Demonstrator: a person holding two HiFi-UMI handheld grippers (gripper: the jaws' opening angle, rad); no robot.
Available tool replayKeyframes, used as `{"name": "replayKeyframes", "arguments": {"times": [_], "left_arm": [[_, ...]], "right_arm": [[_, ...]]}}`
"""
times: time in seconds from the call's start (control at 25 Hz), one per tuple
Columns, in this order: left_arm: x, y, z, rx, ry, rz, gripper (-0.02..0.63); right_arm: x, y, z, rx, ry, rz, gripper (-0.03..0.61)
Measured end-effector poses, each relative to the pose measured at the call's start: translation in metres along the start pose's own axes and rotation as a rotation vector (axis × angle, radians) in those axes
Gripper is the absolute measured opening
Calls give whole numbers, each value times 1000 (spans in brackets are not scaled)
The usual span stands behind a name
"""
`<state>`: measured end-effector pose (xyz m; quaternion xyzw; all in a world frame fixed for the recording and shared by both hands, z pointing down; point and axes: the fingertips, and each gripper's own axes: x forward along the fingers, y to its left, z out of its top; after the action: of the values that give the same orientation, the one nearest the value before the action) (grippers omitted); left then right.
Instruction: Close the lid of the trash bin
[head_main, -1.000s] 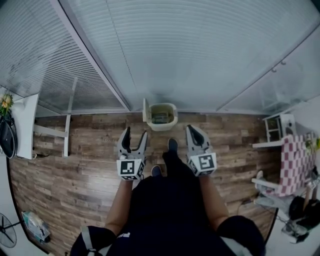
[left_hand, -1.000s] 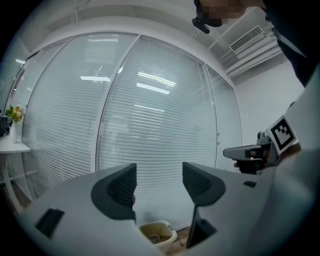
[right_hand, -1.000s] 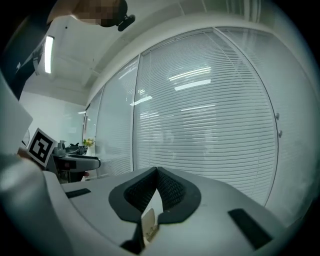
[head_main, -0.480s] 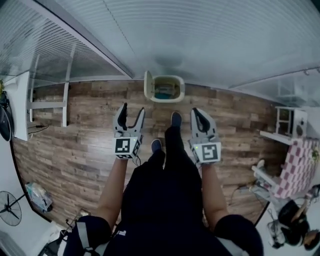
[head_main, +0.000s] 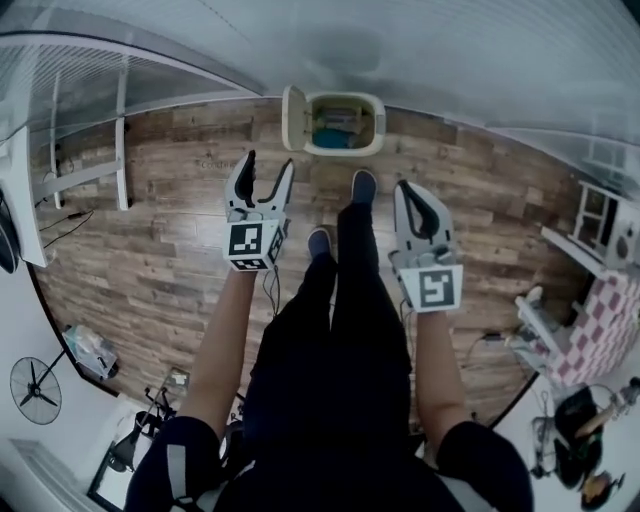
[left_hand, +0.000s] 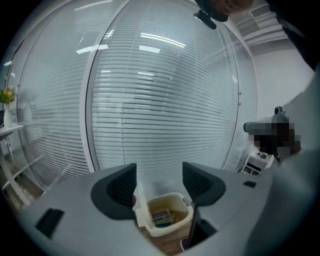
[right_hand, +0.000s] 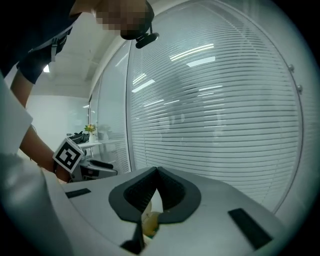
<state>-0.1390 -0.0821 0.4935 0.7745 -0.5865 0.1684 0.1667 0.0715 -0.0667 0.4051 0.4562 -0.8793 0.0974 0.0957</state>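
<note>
While seemingly mid-approach, short of the trash bin (head_main: 345, 125), holds left gripper (head_main: 261, 175) agape, right gripper (head_main: 420, 205) pinched empty; next, likely reach its upright lid (head_main: 293, 118).

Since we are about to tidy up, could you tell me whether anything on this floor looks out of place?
Only the trash bin by the blinds: its lid stands open, upright on the bin's left in the head view, and some contents show inside. Nothing looks spilled or damaged.
</note>
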Motion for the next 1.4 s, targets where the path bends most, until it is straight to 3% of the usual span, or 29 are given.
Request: {"name": "replayKeyframes", "arguments": {"times": [0.2,0.48,0.68,1.16,1.2,1.24,1.4], "left_arm": [[29,4,-27,9,40,-21,268],[77,24,-89,-31,171,0,268],[108,30,-106,-63,205,-11,268],[139,50,-145,-42,303,-4,265],[139,50,-146,-28,312,1,231],[139,50,-145,-10,314,8,141],[141,44,-141,7,297,13,116]], "right_arm": [[19,0,-23,13,14,9,3],[41,1,-60,34,42,49,3],[52,-1,-80,60,61,64,3],[61,-2,-116,106,93,87,3],[61,-3,-118,115,94,85,3],[60,-5,-119,128,94,82,3],[57,-11,-125,162,100,67,4]]}}
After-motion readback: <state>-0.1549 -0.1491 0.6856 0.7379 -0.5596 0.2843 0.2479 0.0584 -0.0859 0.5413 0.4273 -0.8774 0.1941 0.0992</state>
